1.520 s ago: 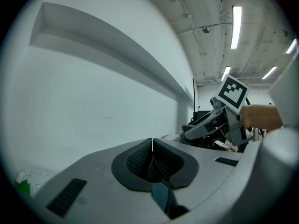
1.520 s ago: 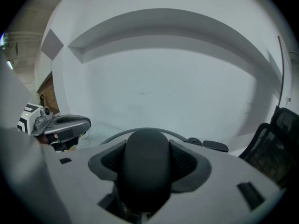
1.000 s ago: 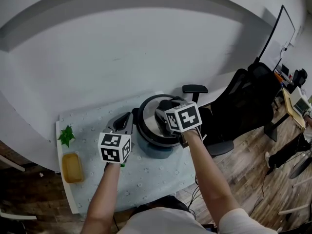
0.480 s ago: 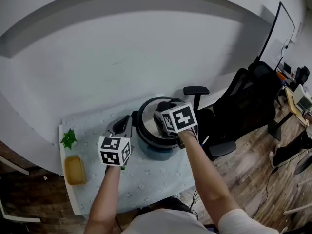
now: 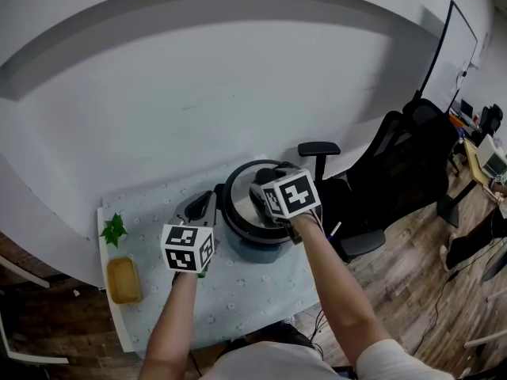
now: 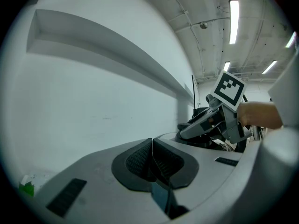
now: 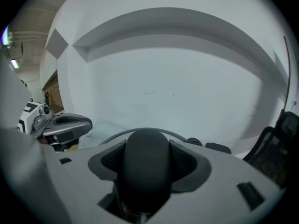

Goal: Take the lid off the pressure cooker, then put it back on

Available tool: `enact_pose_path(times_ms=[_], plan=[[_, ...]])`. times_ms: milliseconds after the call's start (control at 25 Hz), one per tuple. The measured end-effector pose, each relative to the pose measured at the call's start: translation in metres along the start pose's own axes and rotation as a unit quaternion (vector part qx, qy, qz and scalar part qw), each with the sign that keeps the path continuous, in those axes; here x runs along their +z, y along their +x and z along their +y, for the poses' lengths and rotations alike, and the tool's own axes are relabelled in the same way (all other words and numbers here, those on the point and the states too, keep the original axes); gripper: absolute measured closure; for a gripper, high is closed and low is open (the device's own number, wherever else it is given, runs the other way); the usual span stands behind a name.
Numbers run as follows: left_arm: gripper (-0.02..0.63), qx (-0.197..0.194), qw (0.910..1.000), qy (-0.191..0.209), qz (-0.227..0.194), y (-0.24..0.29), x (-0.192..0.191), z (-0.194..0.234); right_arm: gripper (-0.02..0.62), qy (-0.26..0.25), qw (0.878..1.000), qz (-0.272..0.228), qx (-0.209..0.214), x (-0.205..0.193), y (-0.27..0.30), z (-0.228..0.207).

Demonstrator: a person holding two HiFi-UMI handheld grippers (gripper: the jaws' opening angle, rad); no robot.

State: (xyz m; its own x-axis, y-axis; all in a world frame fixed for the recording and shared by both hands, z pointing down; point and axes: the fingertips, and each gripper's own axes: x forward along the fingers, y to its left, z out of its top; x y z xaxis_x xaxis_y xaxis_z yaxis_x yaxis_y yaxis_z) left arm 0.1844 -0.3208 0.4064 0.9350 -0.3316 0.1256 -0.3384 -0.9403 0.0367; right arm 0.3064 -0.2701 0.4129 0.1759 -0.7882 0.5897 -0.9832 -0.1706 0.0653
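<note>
The pressure cooker (image 5: 255,246) stands on the table, a blue-grey body under a dark round lid (image 5: 236,208). My right gripper (image 5: 263,187) is over the lid's middle, shut on its black handle (image 7: 145,167), which fills the gap between the pads in the right gripper view. The lid's rim (image 7: 112,135) curves behind it. I cannot tell whether the lid is lifted off the body. My left gripper (image 5: 201,202) hovers just left of the cooker, level with the rim; its jaws are shut with nothing between them (image 6: 152,158). The right gripper (image 6: 211,123) shows in the left gripper view.
A pale patterned cloth covers the small table (image 5: 238,291). A green plant sprig (image 5: 113,229) and a yellow container (image 5: 123,280) sit at its left edge. A black office chair (image 5: 396,165) stands close on the right. A white wall rises behind.
Both grippers keep their places at the cooker. The view has shifted slightly; the lid and handle look unchanged.
</note>
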Motion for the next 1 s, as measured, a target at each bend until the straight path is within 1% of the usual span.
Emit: enact_pose_path(times_ms=[360,720,1000], plan=[[0.589,0.002,1.0000,-0.001,0.002,0.0028,-0.0025,-0.0022,0.319,-0.013,1.000,0.011,0.026,0.0028,0.0043,0.0005],[0.589,0.013,0.9999,-0.006,0.001,0.0020,-0.0043,-0.0042,0.318,-0.023,0.999,0.000,0.030,0.0045,0.0028,0.0009],[0.589,0.024,0.9997,-0.009,0.004,0.0017,-0.0067,-0.0020,0.319,-0.040,0.998,-0.003,0.050,0.0037,0.0018,0.0038]])
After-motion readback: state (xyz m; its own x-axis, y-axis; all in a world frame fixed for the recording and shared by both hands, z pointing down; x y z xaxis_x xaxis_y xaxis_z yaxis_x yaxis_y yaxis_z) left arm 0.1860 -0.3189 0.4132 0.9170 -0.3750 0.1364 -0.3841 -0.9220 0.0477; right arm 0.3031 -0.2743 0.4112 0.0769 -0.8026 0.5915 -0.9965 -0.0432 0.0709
